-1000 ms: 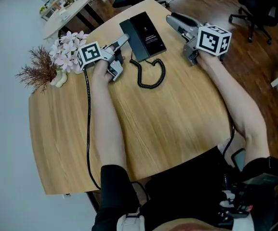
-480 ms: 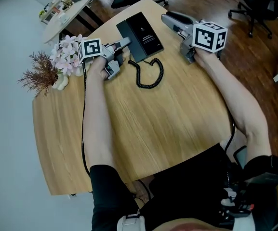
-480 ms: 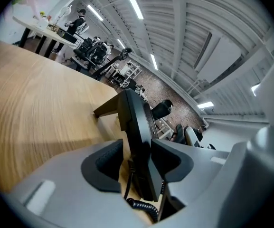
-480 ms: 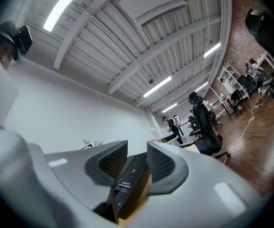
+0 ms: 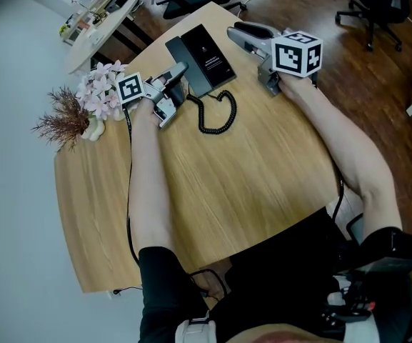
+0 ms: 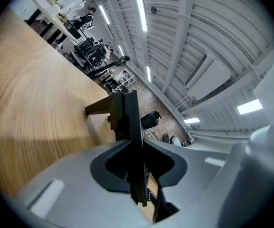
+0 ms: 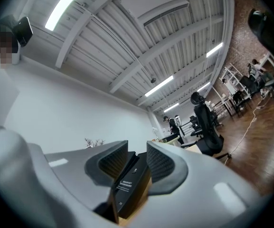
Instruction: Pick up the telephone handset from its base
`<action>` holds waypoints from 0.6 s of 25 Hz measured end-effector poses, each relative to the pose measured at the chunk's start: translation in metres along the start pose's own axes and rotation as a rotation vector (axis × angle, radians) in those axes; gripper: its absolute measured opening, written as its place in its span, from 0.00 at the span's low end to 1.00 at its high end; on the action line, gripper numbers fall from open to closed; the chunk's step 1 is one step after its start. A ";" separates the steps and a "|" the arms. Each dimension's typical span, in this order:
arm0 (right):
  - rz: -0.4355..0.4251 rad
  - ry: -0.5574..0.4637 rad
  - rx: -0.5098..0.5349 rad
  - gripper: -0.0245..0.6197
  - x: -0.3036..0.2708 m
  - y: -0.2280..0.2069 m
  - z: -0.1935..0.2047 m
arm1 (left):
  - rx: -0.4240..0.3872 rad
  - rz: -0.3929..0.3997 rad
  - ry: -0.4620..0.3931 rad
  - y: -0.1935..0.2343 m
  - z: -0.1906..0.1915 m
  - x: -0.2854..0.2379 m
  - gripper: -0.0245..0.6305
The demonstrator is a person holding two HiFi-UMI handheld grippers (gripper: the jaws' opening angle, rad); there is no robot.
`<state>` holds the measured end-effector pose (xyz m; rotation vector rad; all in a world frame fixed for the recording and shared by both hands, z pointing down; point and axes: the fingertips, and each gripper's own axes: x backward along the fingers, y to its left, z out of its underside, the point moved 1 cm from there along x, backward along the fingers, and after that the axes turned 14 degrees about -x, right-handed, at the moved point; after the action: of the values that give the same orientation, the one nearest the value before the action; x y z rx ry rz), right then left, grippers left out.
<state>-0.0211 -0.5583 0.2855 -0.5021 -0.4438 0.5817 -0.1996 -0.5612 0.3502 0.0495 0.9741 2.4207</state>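
- The telephone handset (image 5: 182,54) lies on its base (image 5: 213,59) at the tabletop's (image 5: 248,177) 12 o'clock — its coiled cord (image 5: 216,120) trails toward 6.
- The left tool (image 5: 180,72), at the phone's 8 o'clock, is closing — its pads meet the handset's thin black sides.
- The right tool (image 5: 237,31), at 2 o'clock, stands wide apart, gripping nothing.

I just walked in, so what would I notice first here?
A black telephone sits at the far edge of the wooden table, its curly cord looping toward the person. The left gripper has the handset between its closing jaws, and pink flowers stand at the table's left.
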 end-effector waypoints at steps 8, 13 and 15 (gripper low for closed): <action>-0.011 0.023 0.027 0.22 -0.001 0.004 0.005 | 0.007 0.199 -0.267 -0.059 -0.026 0.021 0.15; -0.026 0.047 0.046 0.20 0.002 0.012 0.010 | -0.121 0.317 -0.318 -0.135 -0.034 0.030 0.15; -0.042 0.054 0.059 0.20 0.003 0.021 0.011 | -0.166 0.363 -0.341 -0.165 -0.039 0.038 0.15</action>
<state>-0.0329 -0.5380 0.2835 -0.4505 -0.3838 0.5380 -0.1654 -0.4686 0.2073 0.6061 0.6495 2.6861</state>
